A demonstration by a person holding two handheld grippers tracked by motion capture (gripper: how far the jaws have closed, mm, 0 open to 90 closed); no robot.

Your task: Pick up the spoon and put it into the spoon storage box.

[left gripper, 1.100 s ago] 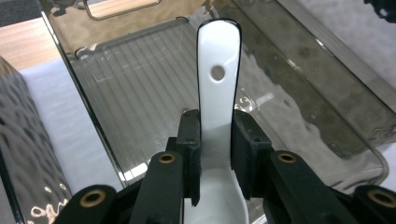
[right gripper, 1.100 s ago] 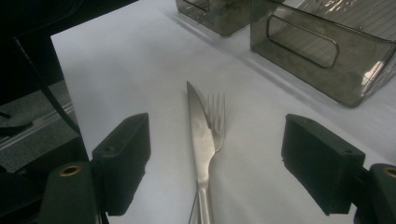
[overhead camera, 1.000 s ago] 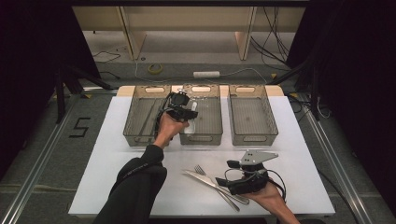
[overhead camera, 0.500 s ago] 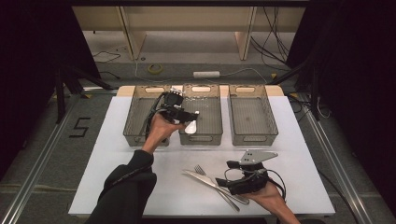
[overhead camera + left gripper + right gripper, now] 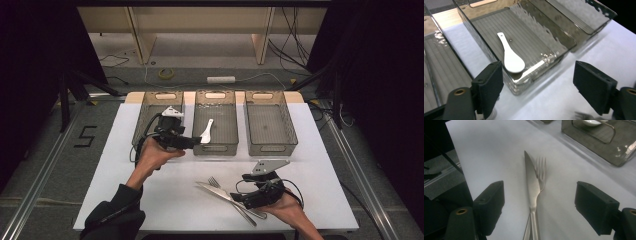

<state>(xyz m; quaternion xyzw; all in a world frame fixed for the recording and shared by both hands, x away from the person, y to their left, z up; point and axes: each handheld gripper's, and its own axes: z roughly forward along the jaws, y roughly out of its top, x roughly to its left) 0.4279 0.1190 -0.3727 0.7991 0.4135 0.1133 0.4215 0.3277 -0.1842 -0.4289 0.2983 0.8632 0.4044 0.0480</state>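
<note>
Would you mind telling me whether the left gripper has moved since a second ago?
Yes. The left gripper has drawn back toward the person from over the middle bin, jaws just opened, leaving the white spoon inside.

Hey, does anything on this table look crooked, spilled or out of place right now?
Nothing spilled or broken. The knife and fork lie crossed on the table, handles overlapping. The spoon lies slanted in the middle bin.

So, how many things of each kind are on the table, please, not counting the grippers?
Bins: 3 (left, middle, right)
Spoon: 1
Knife: 1
Fork: 1
Total: 6
</note>
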